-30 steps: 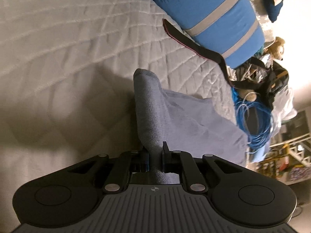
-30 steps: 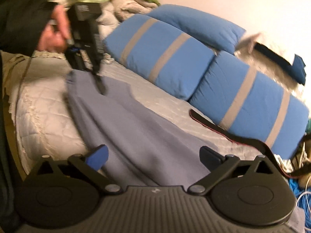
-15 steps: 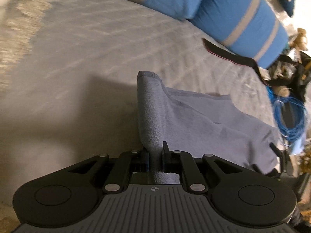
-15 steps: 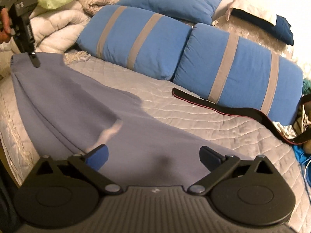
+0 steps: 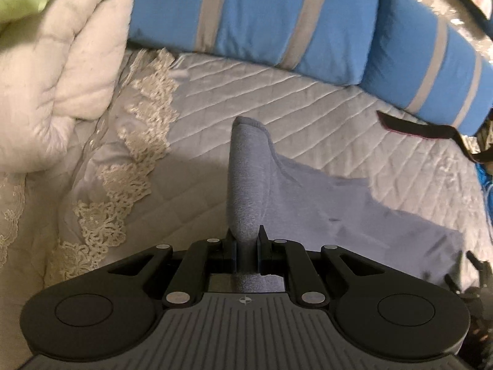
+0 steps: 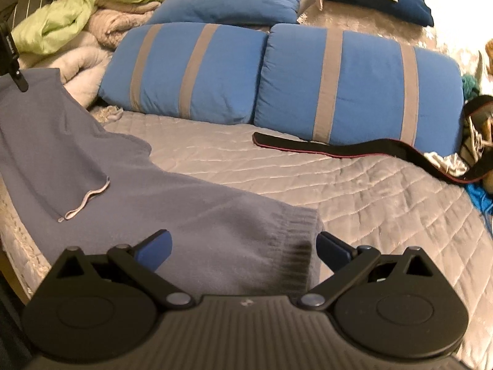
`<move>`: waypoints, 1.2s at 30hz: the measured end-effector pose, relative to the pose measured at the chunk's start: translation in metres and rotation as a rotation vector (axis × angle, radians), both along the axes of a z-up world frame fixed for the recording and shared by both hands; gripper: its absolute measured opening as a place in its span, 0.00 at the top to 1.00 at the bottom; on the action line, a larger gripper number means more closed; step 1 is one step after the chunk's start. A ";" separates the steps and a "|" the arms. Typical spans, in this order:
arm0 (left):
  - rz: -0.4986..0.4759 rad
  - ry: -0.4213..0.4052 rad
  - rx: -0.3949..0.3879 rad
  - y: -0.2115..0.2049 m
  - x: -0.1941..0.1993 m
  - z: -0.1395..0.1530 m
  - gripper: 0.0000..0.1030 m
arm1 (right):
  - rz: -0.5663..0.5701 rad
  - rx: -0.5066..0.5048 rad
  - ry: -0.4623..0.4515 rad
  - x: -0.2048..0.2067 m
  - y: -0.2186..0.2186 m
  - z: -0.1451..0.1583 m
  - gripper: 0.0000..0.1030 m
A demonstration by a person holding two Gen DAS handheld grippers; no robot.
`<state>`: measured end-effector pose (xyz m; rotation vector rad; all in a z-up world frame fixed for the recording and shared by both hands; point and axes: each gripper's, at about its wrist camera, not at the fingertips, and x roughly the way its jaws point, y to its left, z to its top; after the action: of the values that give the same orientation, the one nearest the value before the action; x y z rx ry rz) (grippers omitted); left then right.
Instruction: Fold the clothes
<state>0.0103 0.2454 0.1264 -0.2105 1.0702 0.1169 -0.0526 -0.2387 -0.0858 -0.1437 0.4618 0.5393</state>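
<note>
Since a second ago the left gripper (image 5: 245, 246) has lifted its pinched corner of the grey-blue sweater (image 6: 191, 215) higher, toward the white comforter (image 5: 55, 92). Across the quilted bedspread (image 6: 354, 191) the sweater slopes from that raised corner down to its ribbed hem, which lies flat between the right gripper's (image 6: 243, 248) spread fingers, untouched by them. Two striped blue pillows (image 6: 354, 86) line the far side, with a black strap (image 6: 354, 148) lying just before them.

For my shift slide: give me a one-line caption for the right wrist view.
Open right tool poised over the ribbed hem of a grey-blue sweater on the quilted bed, its far corner pinched by the left tool.
</note>
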 end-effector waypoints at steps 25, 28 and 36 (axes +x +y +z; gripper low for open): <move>-0.147 -0.056 -0.070 -0.117 -0.001 0.037 0.90 | -0.013 0.095 -0.003 -0.008 -0.035 -0.013 0.00; -0.106 -0.034 -0.015 -0.084 0.001 0.028 0.90 | 0.005 0.105 -0.005 -0.008 -0.034 -0.013 0.00; 0.063 0.036 0.070 -0.010 0.003 -0.011 0.67 | -0.011 0.095 0.044 -0.001 -0.036 -0.012 0.00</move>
<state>0.0137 0.2354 0.1152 -0.1799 1.0934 0.2154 -0.0534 -0.2745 -0.0978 -0.0385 0.4786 0.5530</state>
